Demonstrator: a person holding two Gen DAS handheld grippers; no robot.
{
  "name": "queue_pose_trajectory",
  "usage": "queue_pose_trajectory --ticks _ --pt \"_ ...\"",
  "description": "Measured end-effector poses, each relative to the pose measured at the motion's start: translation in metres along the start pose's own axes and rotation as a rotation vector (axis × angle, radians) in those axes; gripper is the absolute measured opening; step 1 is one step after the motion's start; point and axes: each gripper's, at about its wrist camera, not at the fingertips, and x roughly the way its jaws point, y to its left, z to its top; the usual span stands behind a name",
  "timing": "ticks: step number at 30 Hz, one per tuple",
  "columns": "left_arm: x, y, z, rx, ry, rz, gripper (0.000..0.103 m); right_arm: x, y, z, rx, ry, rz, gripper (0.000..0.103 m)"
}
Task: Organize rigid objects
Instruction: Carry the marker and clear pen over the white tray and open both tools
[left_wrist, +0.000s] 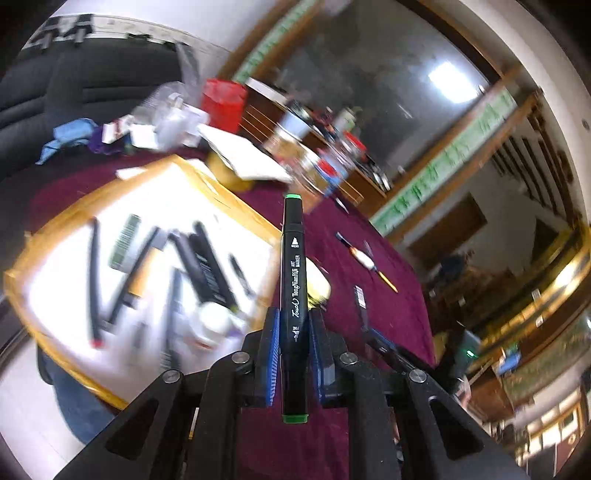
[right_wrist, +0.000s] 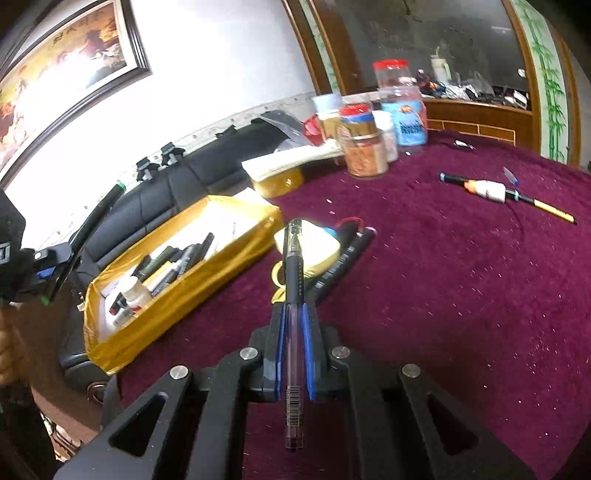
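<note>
My left gripper (left_wrist: 293, 317) is shut on a black art marker (left_wrist: 293, 266) with green end caps, held lengthwise between the blue pads above the table. Left of it lies the gold-rimmed box (left_wrist: 229, 195) with several pens and markers inside. My right gripper (right_wrist: 293, 314) is shut on a clear gel pen (right_wrist: 294, 266) with a black grip, pointing toward the gold box (right_wrist: 177, 295). The left gripper (right_wrist: 55, 273) with its marker shows at the left edge of the right wrist view, held by a hand.
On the maroon tablecloth (right_wrist: 461, 295) lie a black marker (right_wrist: 343, 258), a yellow tape roll (right_wrist: 314, 247), and a pen with a white glue bottle (right_wrist: 491, 190). Jars (right_wrist: 364, 147) and a stack of paper (right_wrist: 291, 158) stand at the far edge. A dark sofa (right_wrist: 155, 199) lies beyond.
</note>
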Motion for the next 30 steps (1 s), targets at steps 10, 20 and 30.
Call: queue_pose_trajectory --ticks 10,20,30 --pt "0.001 0.077 0.013 -0.098 -0.018 0.091 0.014 0.039 0.104 0.045 -0.038 0.067 0.175 0.009" --pt "0.047 0.097 0.007 -0.074 0.09 0.154 0.014 0.142 0.12 0.073 0.004 0.2 0.116 0.009" --pt "0.068 0.097 0.002 -0.015 0.16 0.231 0.014 0.191 0.123 0.077 -0.026 0.251 0.041 0.009"
